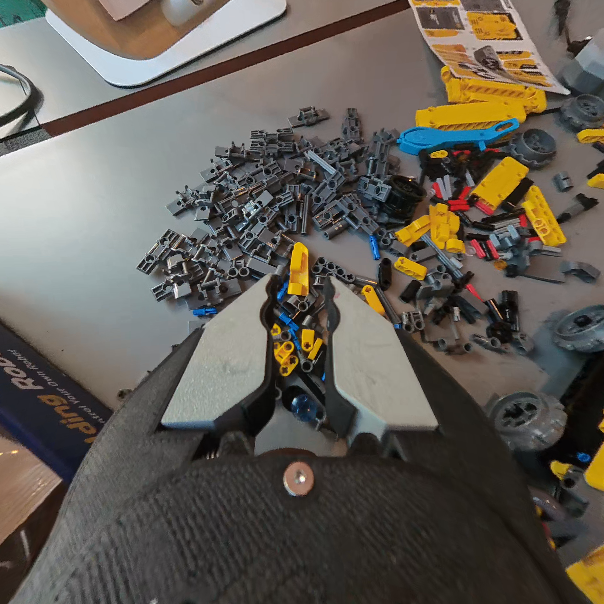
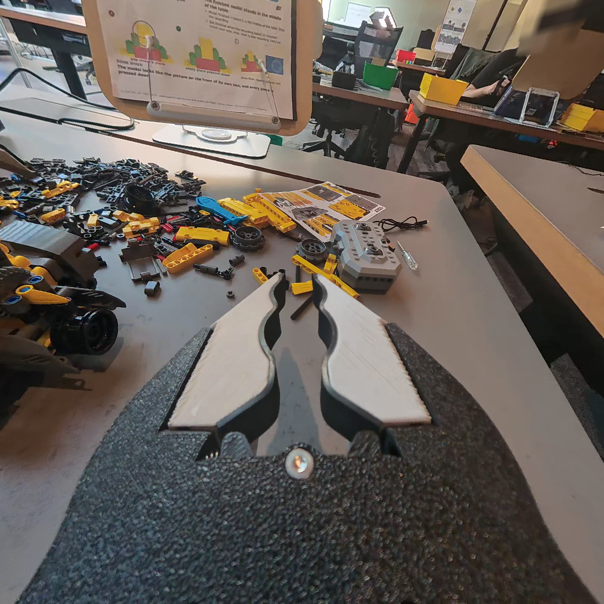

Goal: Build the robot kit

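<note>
Grey table (image 2: 441,327), rounded corner. On it: heap of dark grey building pieces (image 1: 261,202); scattered yellow pieces (image 2: 202,235); blue tool (image 2: 219,209); sticker sheet (image 2: 327,202); grey control unit (image 2: 366,251); black cable (image 2: 402,224); small screwdriver (image 2: 407,255); part-built model (image 2: 49,294); stand base (image 2: 212,139).

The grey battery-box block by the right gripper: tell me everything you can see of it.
The grey blocky plastic housing lies flat on the grey table, near the table's right edge, just beyond and right of the open right gripper, which is not touching it. Its top has chamfered corners, rows of small studs and dark round sockets; the near side shows a row of small holes. Yellow perforated beams lean against its left side. A clear-handled screwdriver lies to its right, a sticker sheet and black cable behind.
</note>
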`<act>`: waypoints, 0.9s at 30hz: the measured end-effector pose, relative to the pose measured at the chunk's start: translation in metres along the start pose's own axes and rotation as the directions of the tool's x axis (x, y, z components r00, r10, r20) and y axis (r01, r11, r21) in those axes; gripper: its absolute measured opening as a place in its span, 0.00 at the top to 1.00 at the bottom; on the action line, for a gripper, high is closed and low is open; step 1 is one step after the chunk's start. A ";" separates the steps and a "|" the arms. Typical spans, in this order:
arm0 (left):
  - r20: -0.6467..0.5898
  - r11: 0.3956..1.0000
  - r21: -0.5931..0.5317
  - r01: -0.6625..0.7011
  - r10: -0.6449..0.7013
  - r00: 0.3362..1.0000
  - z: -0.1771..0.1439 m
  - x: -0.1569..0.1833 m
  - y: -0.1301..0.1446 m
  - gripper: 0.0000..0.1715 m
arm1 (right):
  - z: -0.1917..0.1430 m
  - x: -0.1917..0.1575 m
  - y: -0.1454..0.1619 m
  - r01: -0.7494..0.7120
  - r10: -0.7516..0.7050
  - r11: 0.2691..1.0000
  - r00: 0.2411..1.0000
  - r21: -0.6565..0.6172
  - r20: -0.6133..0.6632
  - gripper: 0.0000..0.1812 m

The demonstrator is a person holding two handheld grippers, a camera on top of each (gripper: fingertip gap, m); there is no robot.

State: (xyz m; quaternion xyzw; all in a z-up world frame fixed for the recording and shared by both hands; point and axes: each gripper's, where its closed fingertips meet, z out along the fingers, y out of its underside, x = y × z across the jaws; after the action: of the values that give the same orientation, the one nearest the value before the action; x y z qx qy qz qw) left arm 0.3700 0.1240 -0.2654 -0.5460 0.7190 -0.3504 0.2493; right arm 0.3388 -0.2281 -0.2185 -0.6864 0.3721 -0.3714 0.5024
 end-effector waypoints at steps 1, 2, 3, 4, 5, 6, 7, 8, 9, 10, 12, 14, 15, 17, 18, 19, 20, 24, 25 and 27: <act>0.007 1.000 -0.006 -0.013 0.013 1.000 -0.003 -0.004 0.000 0.85 | 0.000 0.001 0.000 -0.002 0.002 1.000 1.000 0.002 -0.005 0.93; 0.013 0.999 -0.020 -0.034 0.034 0.999 -0.006 -0.009 0.002 0.89 | -0.001 0.002 -0.001 -0.004 0.004 1.000 1.000 0.006 -0.010 0.93; 0.011 0.998 -0.035 -0.047 0.048 0.999 -0.010 -0.013 0.004 0.96 | -0.002 0.003 -0.001 -0.004 0.004 1.000 1.000 0.011 -0.014 0.93; 0.000 0.998 -0.043 -0.047 0.047 0.999 -0.013 -0.015 0.005 1.00 | -0.003 0.003 -0.002 -0.005 0.005 1.000 1.000 0.017 -0.016 0.93; -0.020 0.998 -0.044 -0.039 0.039 0.999 -0.016 -0.016 0.005 1.00 | -0.003 0.003 -0.002 -0.006 0.006 1.000 1.000 0.020 -0.012 0.93; -0.050 0.998 -0.049 -0.035 0.032 0.998 -0.018 -0.013 0.006 1.00 | -0.003 0.002 -0.002 -0.006 0.006 1.000 1.000 0.019 -0.008 0.93; -0.101 0.997 -0.069 -0.041 0.034 0.994 -0.020 -0.007 0.010 1.00 | -0.003 0.002 -0.002 -0.004 0.004 1.000 1.000 0.016 -0.006 0.93; -0.164 0.992 -0.114 -0.058 0.038 0.986 -0.021 0.002 0.018 1.00 | -0.002 0.001 -0.001 0.002 -0.002 1.000 1.000 0.012 -0.003 0.93; -0.210 0.982 -0.170 -0.077 0.041 0.977 -0.021 0.010 0.027 0.99 | -0.002 -0.001 -0.001 0.009 -0.009 1.000 1.000 0.009 0.000 0.93; -0.238 0.973 -0.209 -0.100 0.048 0.970 -0.021 0.015 0.035 0.95 | -0.001 -0.002 0.000 0.019 -0.019 1.000 1.000 0.006 0.003 0.93; -0.316 0.960 -0.241 -0.143 0.062 0.947 -0.022 0.028 0.046 0.98 | -0.001 -0.006 -0.001 0.034 -0.034 0.999 0.999 0.007 0.012 0.93; -0.354 0.957 -0.250 -0.143 0.047 0.934 -0.019 0.037 0.049 0.96 | -0.001 -0.008 -0.001 0.042 -0.042 0.999 0.999 0.011 0.018 0.93; -0.369 0.957 -0.250 -0.144 0.043 0.929 -0.019 0.042 0.049 0.95 | -0.001 -0.008 -0.002 0.042 -0.042 0.999 0.999 0.014 0.019 0.93; -0.369 0.962 -0.235 -0.140 0.044 0.928 -0.016 0.047 0.045 0.94 | -0.002 -0.007 -0.003 0.034 -0.035 0.999 0.999 0.025 0.023 0.93; -0.358 0.967 -0.218 -0.132 0.047 0.932 -0.015 0.049 0.041 0.93 | -0.003 -0.007 -0.004 0.029 -0.029 0.999 0.999 0.032 0.024 0.93; -0.346 0.973 -0.194 -0.122 0.049 0.937 -0.013 0.051 0.036 0.91 | -0.004 -0.006 -0.005 0.022 -0.023 0.999 0.999 0.039 0.024 0.92; -0.331 0.980 -0.167 -0.110 0.050 0.942 -0.011 0.052 0.030 0.90 | -0.005 -0.006 -0.005 0.015 -0.017 0.999 1.000 0.046 0.025 0.92; -0.247 0.986 -0.115 -0.121 0.090 0.965 -0.006 0.054 0.018 0.84 | -0.004 -0.004 -0.005 0.006 -0.007 0.999 1.000 0.042 0.021 0.92; -0.230 0.985 -0.102 -0.136 0.110 0.967 -0.006 0.054 0.016 0.84 | -0.003 -0.005 -0.004 0.009 -0.010 0.999 1.000 0.036 0.022 0.92; -0.208 0.984 -0.082 -0.158 0.138 0.968 -0.009 0.054 0.012 0.84 | 0.000 -0.007 -0.002 0.023 -0.024 1.000 0.999 0.018 0.021 0.92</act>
State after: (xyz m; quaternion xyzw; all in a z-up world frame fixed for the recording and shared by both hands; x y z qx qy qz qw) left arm 0.3410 0.0762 -0.2682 -0.4640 0.7957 -0.3486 0.1733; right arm 0.3359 -0.2216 -0.2171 -0.6902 0.3553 -0.3733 0.5079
